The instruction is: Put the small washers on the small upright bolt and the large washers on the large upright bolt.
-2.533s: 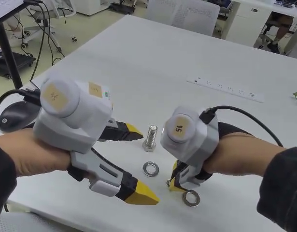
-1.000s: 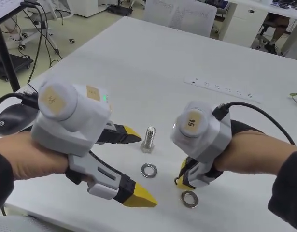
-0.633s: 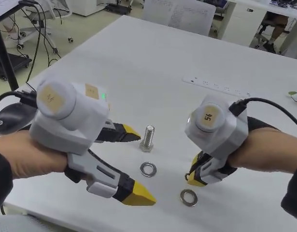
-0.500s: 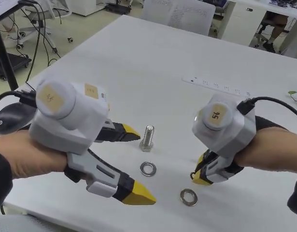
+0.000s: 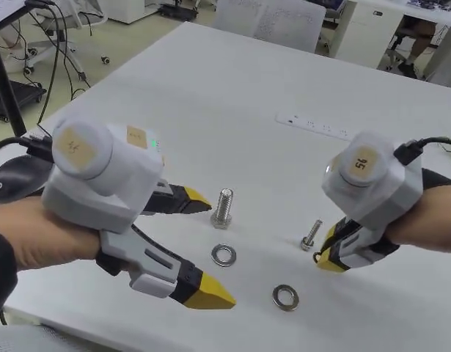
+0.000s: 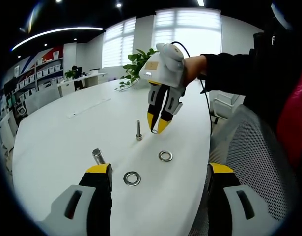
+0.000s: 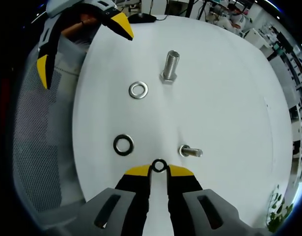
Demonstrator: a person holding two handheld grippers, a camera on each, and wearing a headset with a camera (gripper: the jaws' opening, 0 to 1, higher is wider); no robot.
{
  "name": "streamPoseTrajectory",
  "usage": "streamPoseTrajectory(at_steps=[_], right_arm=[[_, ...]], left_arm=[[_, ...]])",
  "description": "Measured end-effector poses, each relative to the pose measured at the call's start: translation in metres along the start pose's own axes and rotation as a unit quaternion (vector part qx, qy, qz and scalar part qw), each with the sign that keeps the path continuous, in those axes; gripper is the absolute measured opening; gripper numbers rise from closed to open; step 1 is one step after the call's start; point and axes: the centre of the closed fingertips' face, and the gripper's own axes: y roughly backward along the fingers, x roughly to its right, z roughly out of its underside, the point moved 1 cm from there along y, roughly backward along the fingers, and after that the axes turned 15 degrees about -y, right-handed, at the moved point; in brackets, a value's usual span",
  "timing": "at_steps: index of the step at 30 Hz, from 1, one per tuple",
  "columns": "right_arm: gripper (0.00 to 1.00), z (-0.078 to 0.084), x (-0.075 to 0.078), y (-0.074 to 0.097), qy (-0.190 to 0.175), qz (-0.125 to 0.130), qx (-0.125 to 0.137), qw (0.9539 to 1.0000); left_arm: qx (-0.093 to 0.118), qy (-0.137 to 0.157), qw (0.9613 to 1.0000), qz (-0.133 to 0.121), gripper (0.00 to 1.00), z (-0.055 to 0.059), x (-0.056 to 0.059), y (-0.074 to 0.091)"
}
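Right gripper fingers clenched on small washer; left gripper fingers spread, empty; round sticker digits unclear.

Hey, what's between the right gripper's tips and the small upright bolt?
Just bare table: in the right gripper view, the right gripper, shut on a small washer, sits beside the small bolt with nothing lying in the gap.

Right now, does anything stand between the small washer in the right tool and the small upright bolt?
Nothing visible does. The right tool holds the small washer close beside the small bolt, with bare table between them. The large bolt stands farther off.
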Motion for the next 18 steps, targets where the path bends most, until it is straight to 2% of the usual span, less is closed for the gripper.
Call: streamPoseTrajectory(at_steps=[18], right_arm=[[0.14, -0.01, 0.015, 0.018, 0.002, 0.022, 0.014, 0.9997]], left_arm=[[-0.001, 0.002, 1.0, 0.0, 0.79, 0.001, 0.0, 0.0]])
